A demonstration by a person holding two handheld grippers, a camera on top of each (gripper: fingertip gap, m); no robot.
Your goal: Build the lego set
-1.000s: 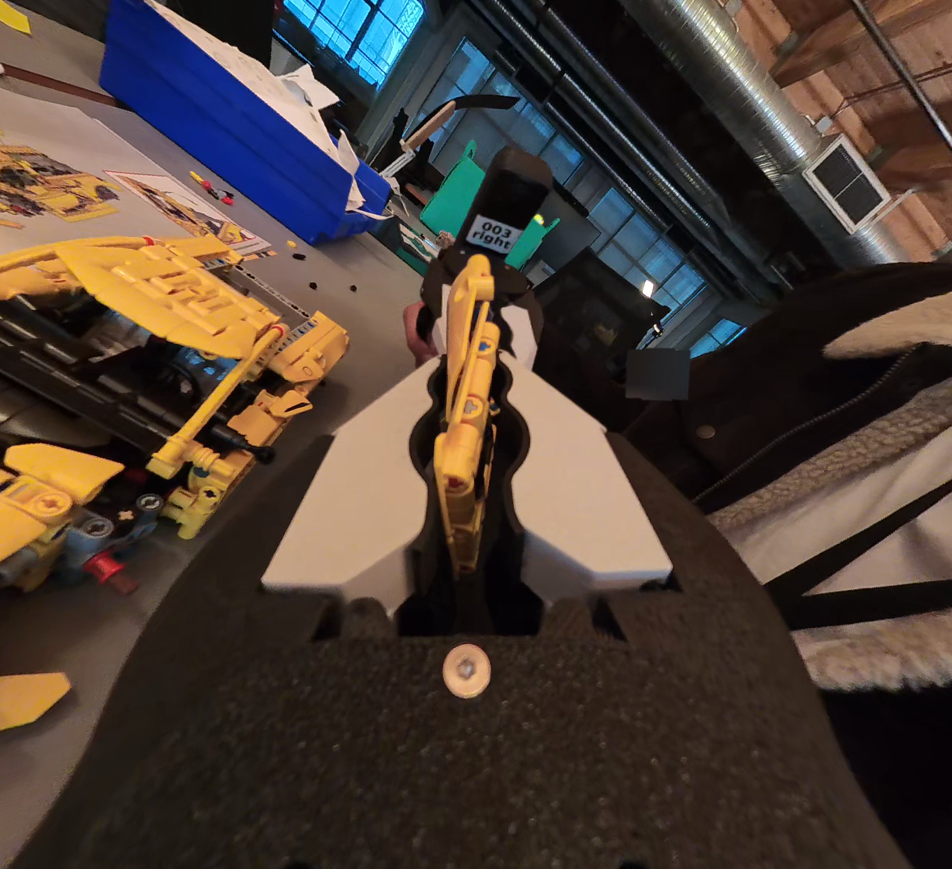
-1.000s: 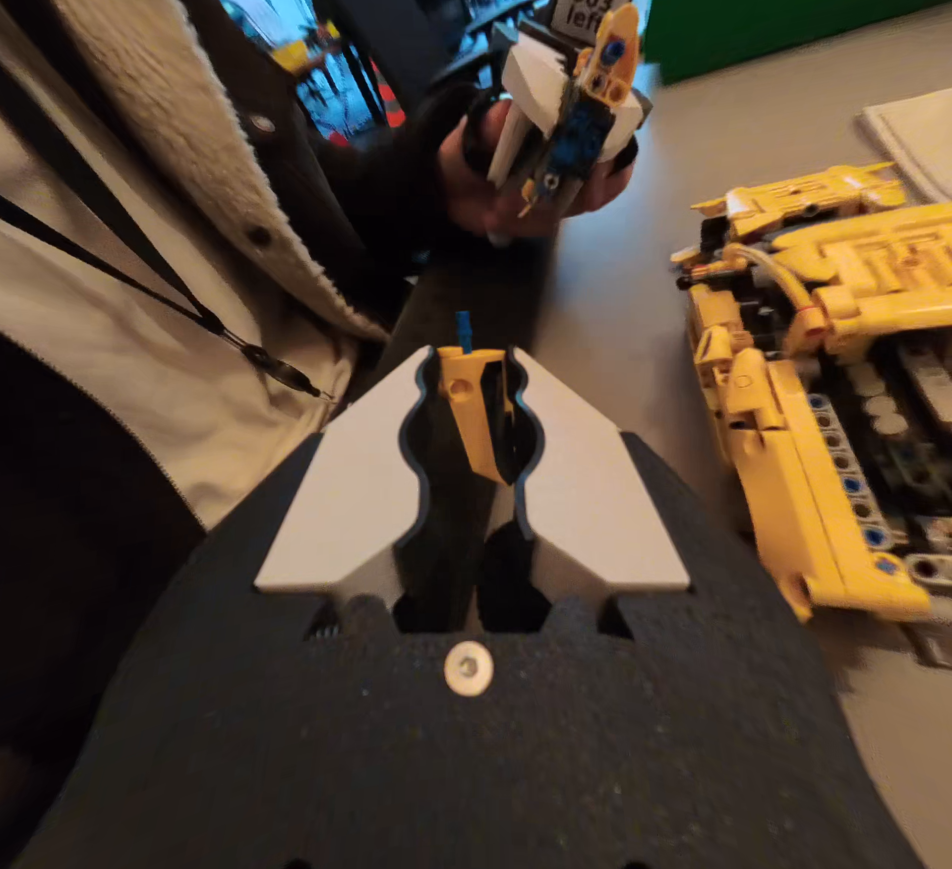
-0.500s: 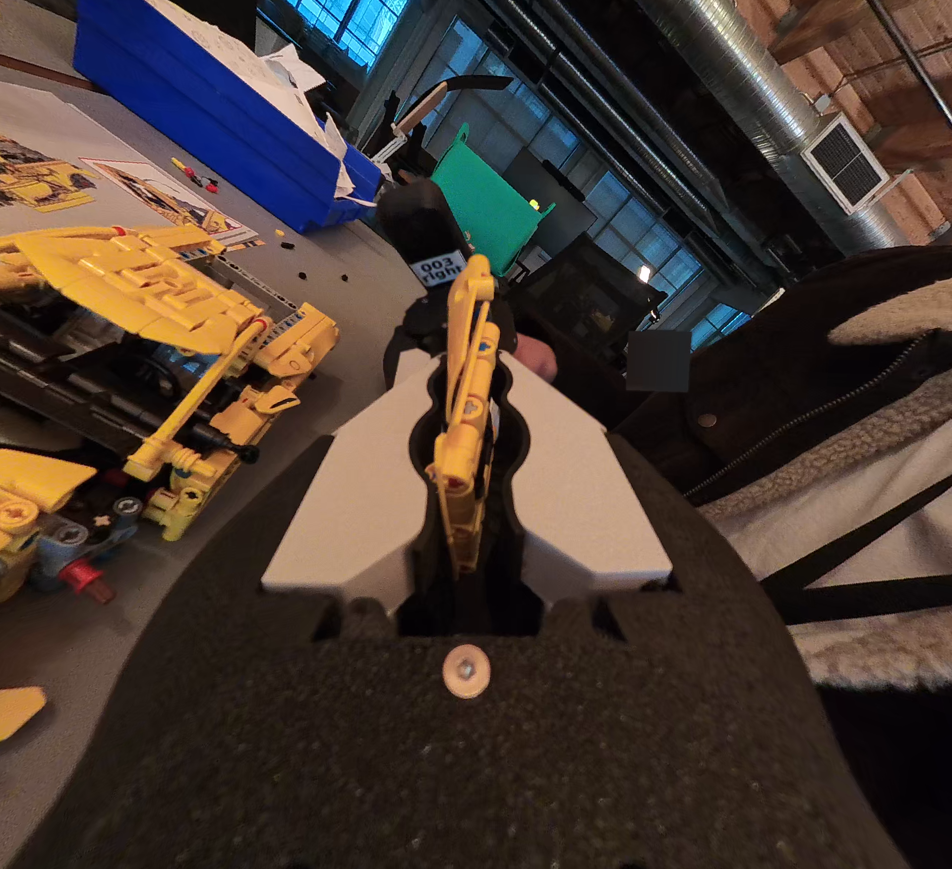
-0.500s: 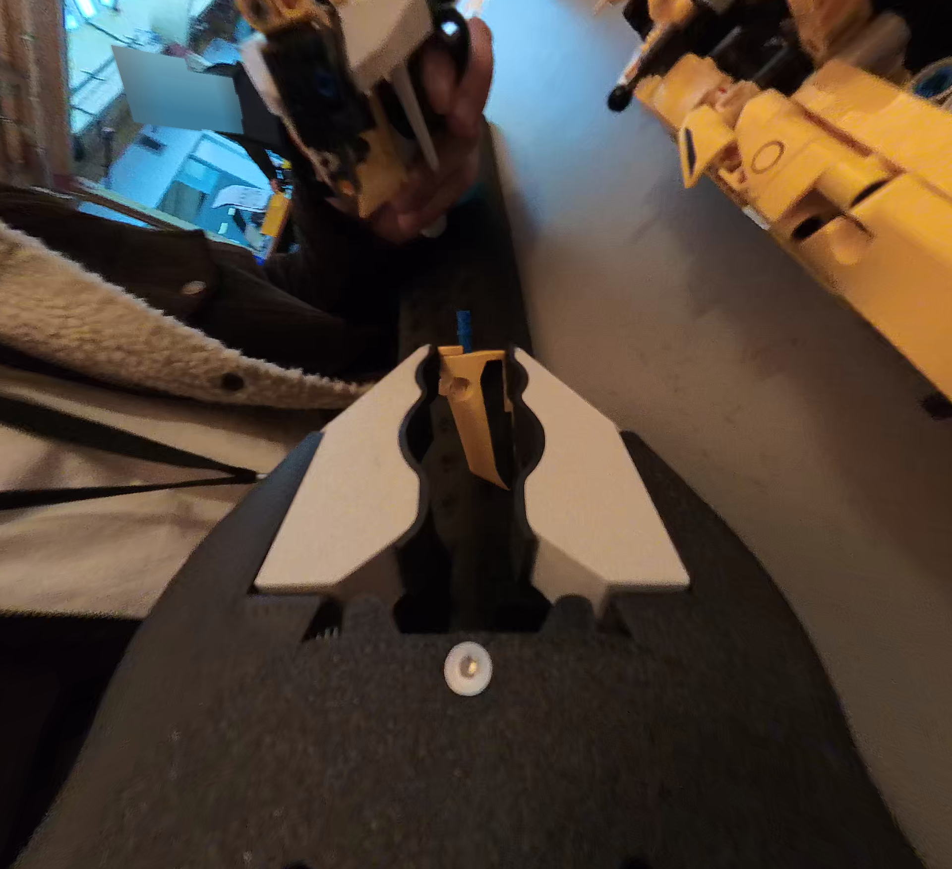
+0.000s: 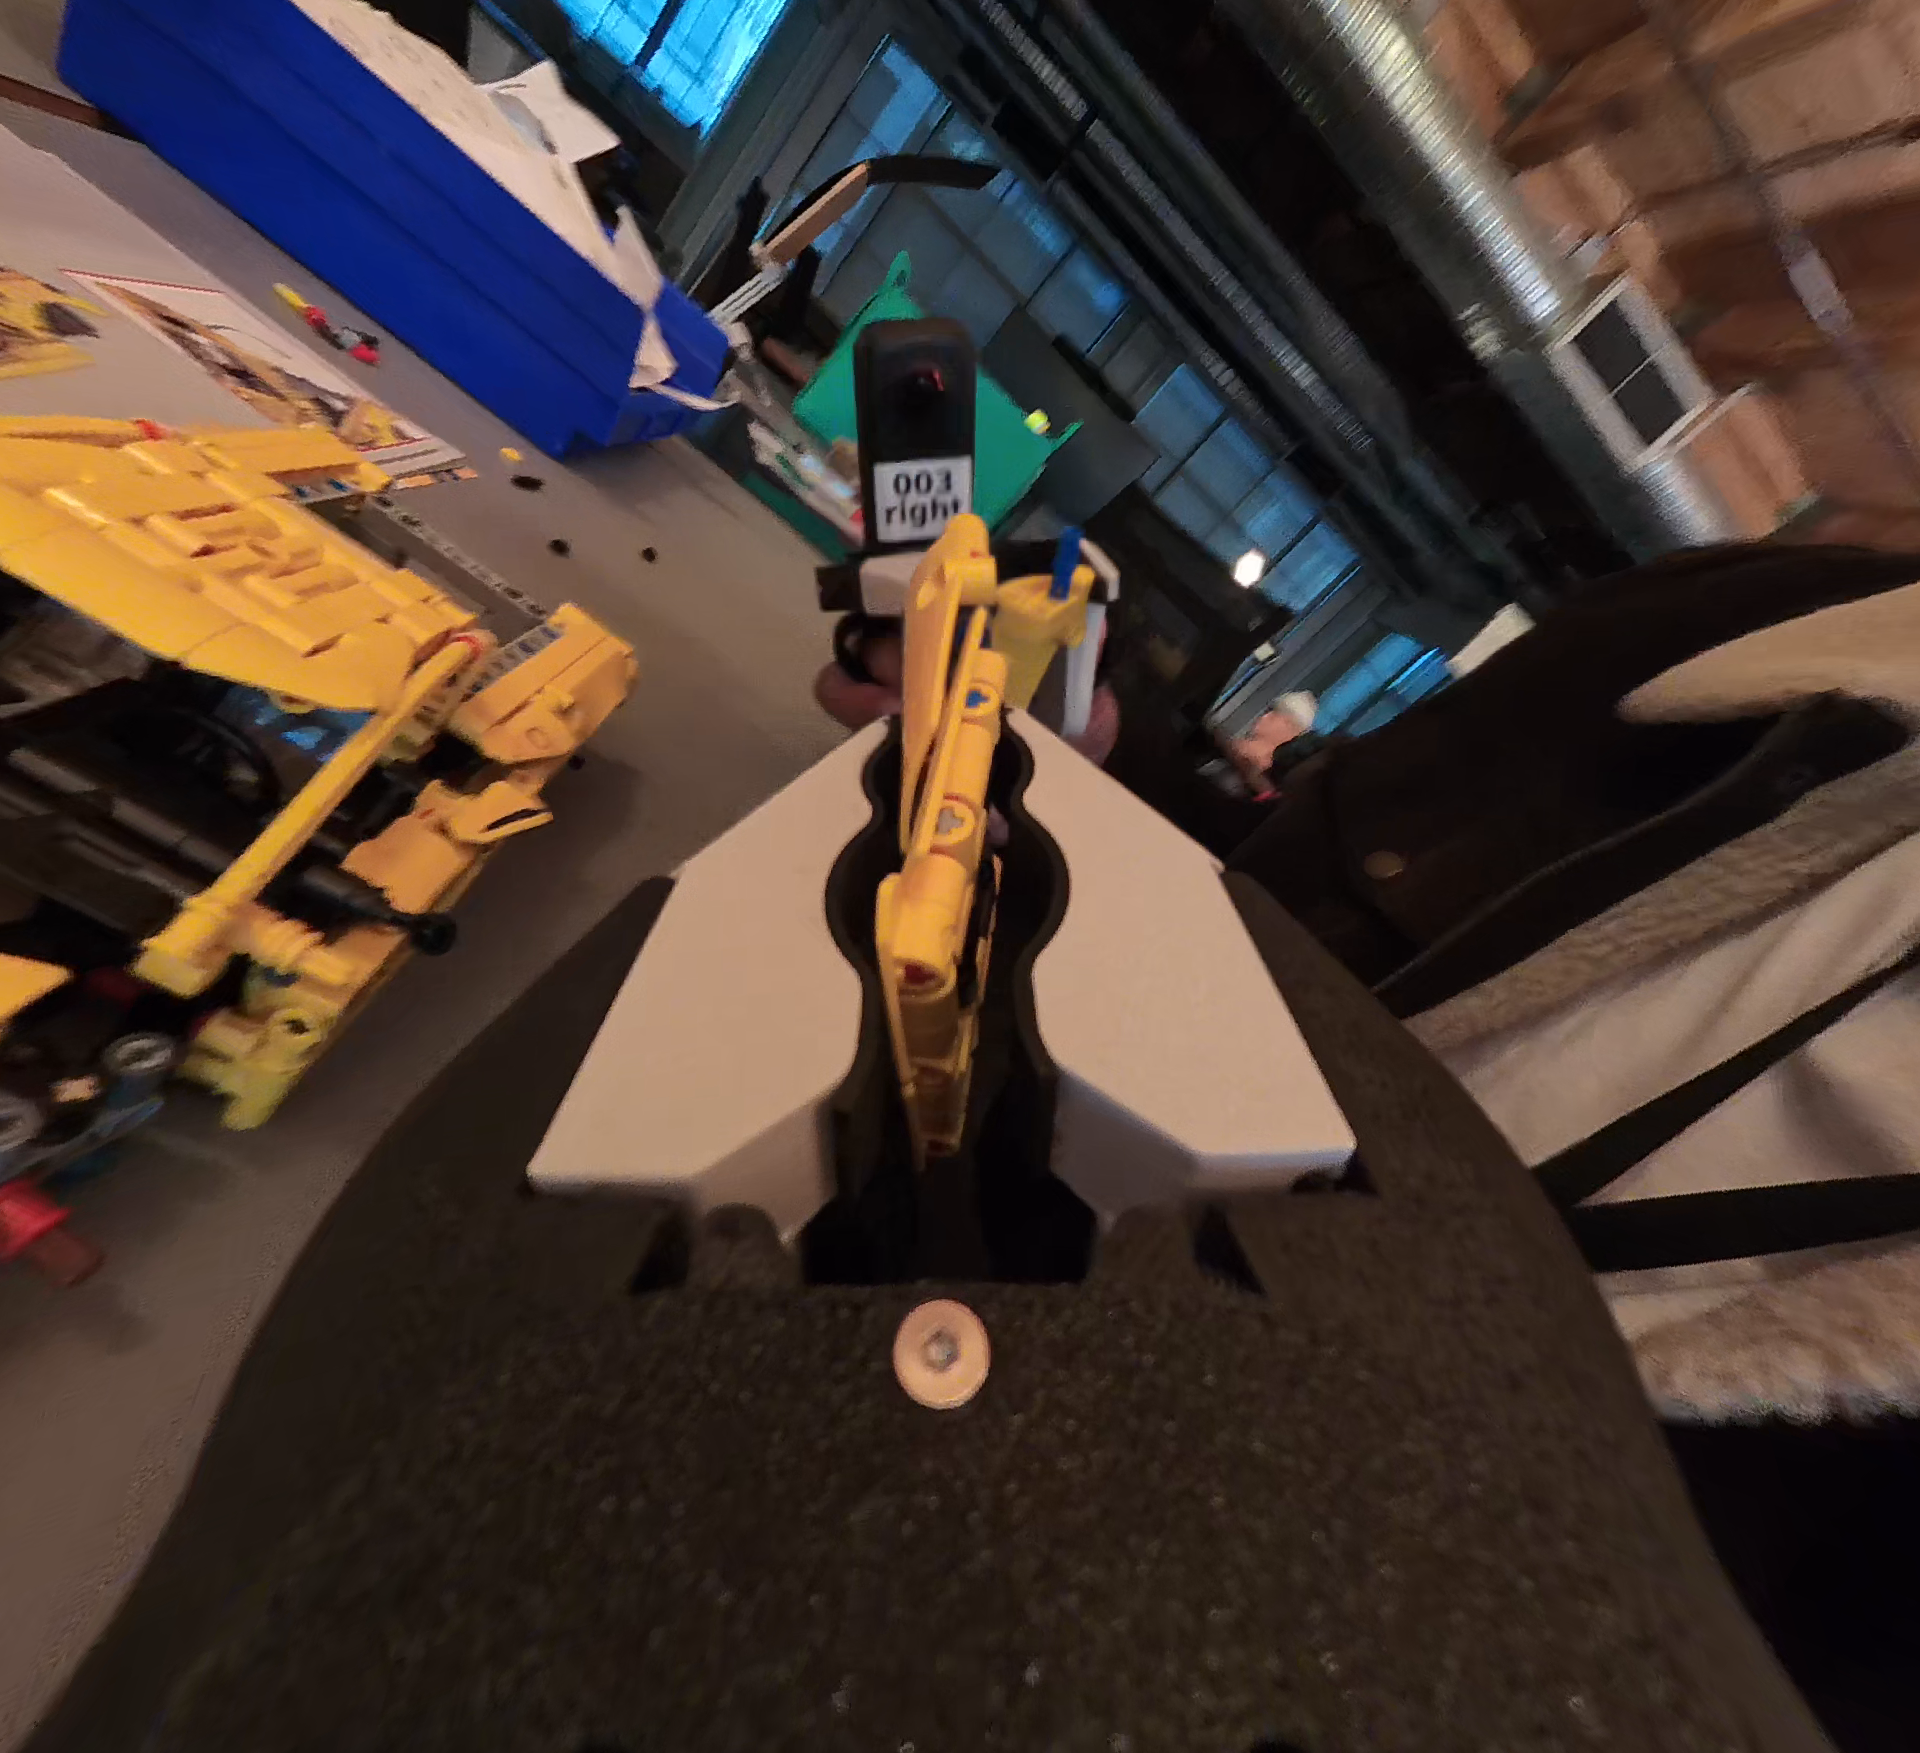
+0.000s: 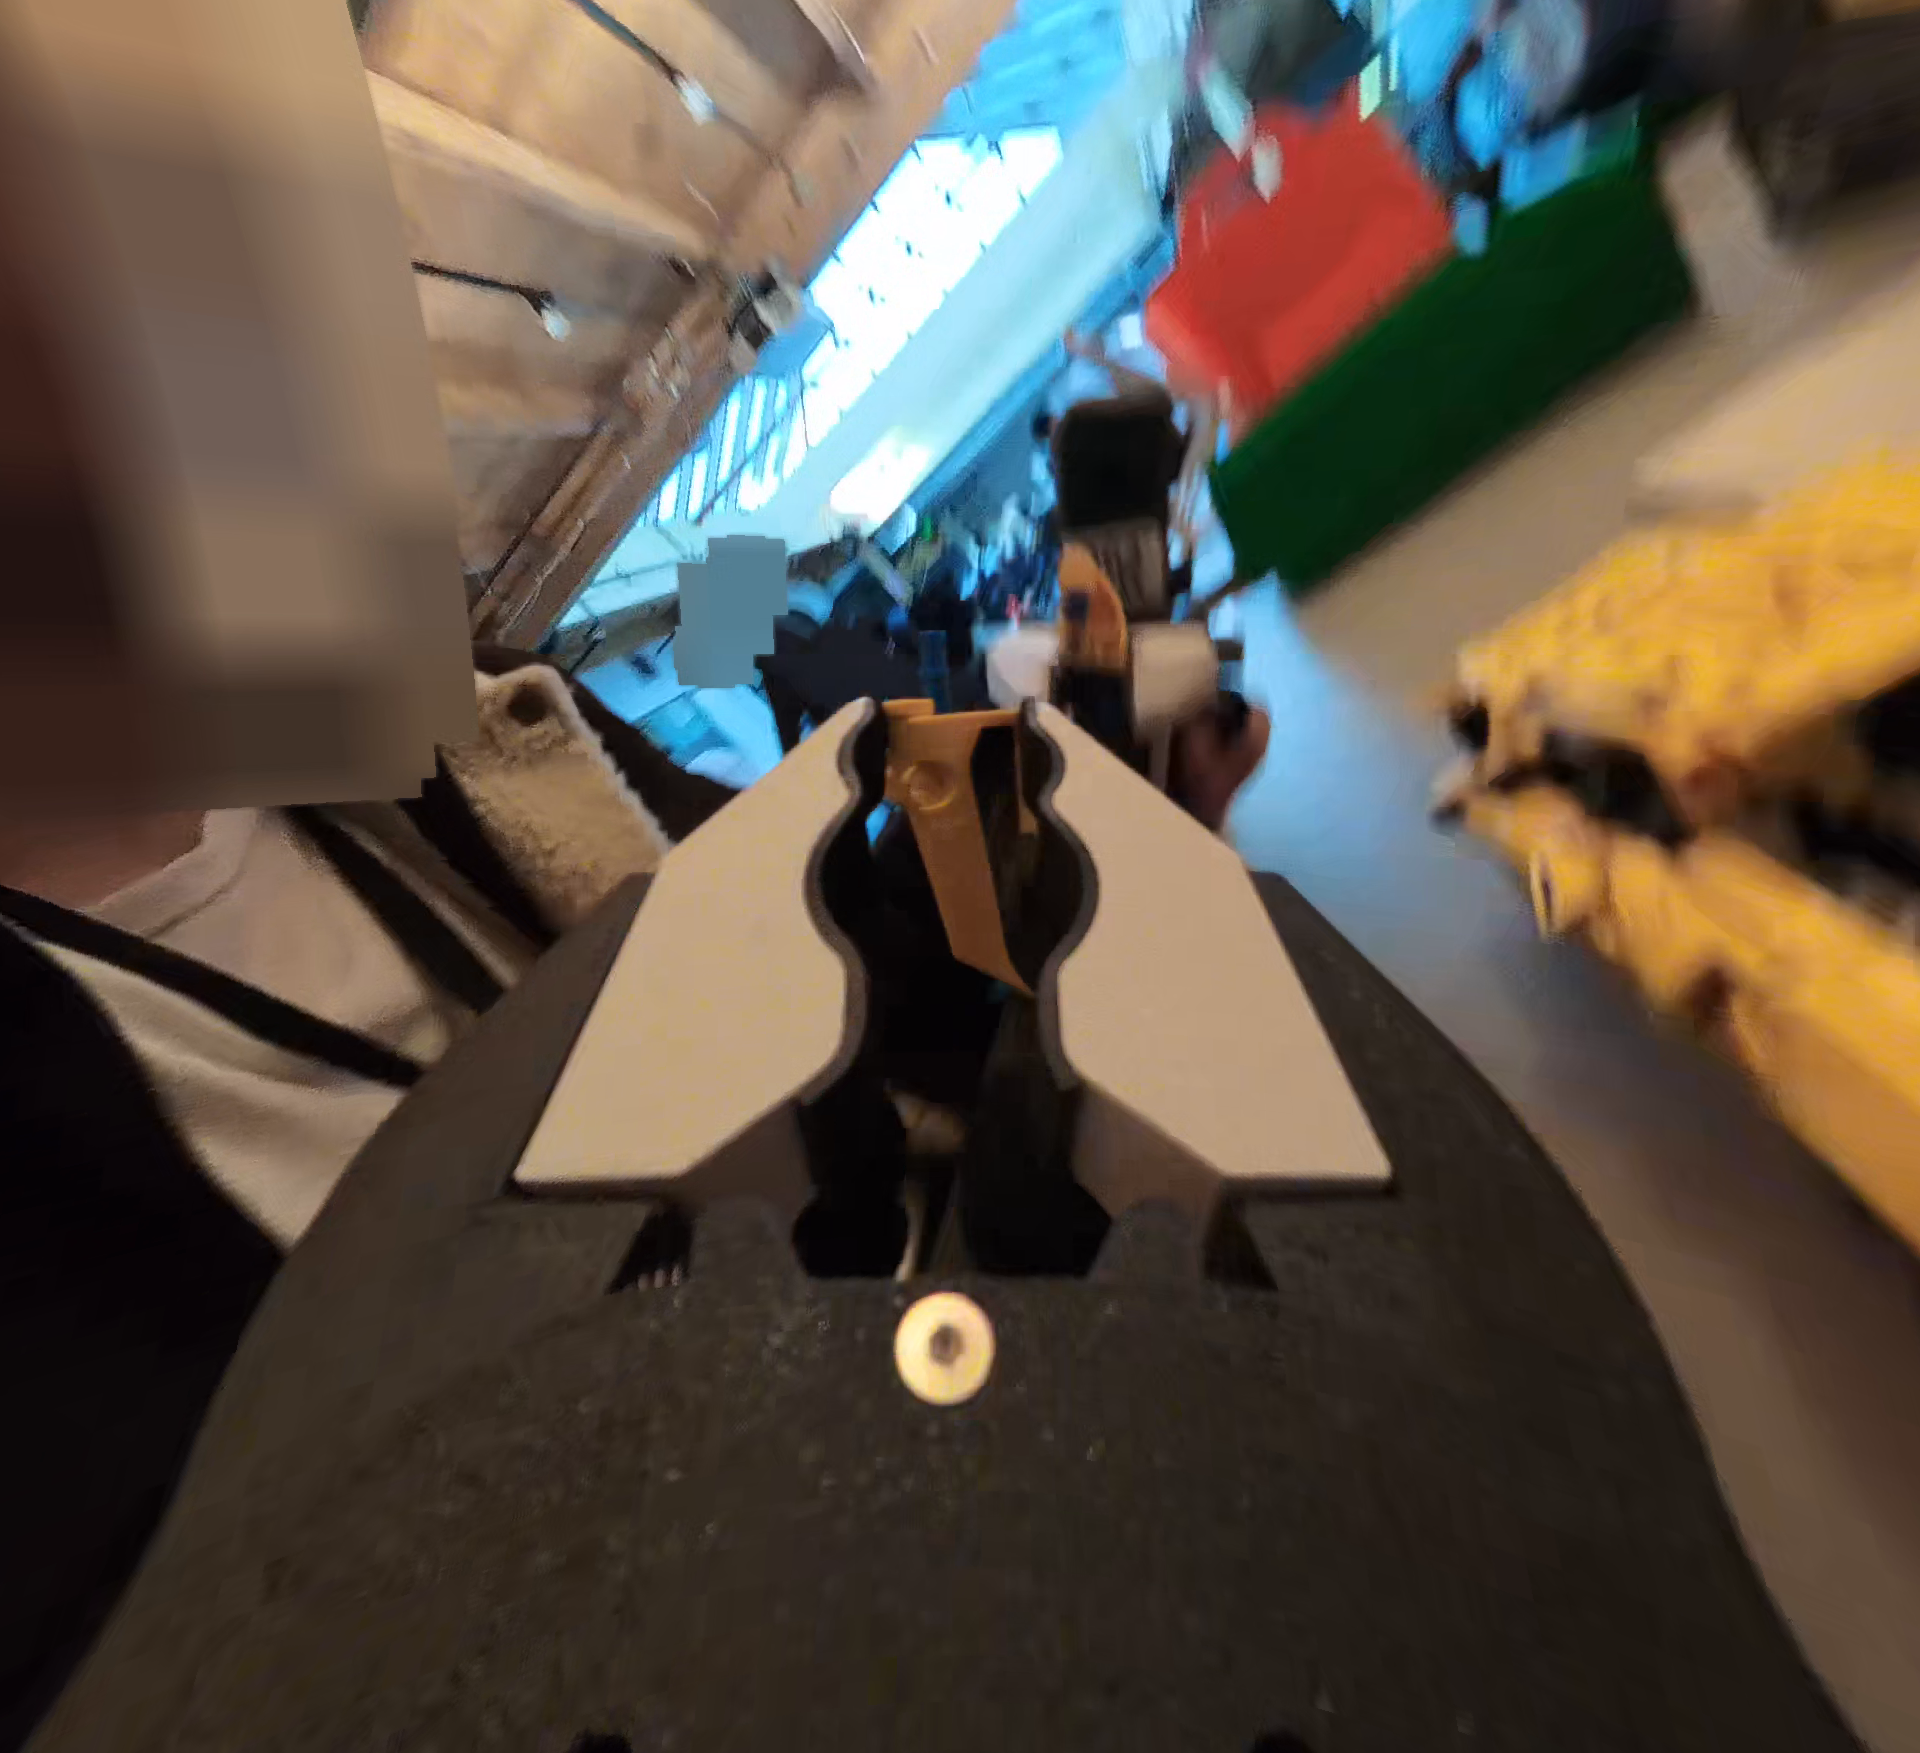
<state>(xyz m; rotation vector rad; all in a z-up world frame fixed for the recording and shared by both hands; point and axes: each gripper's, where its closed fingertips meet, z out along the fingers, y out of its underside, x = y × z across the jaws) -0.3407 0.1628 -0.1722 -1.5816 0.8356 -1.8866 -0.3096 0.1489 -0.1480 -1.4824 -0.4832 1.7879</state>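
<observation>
Yellow plastic fills both grips: a long yellow assembly [image 5: 940, 882] is clamped in the left gripper [image 5: 951, 747], its long axis running up the frame's centre toward the right gripper [image 5: 997, 597], which is closed on a small yellow wedge piece [image 6: 951, 830] with a blue pin. In the left wrist view the wedge is seen just right of the assembly's tip, nearly touching. The partly built model [image 5: 291, 664] lies at left on the bench [image 5: 675, 768]. Compared with half a second ago, the two grippers have been turned to face each other.
</observation>
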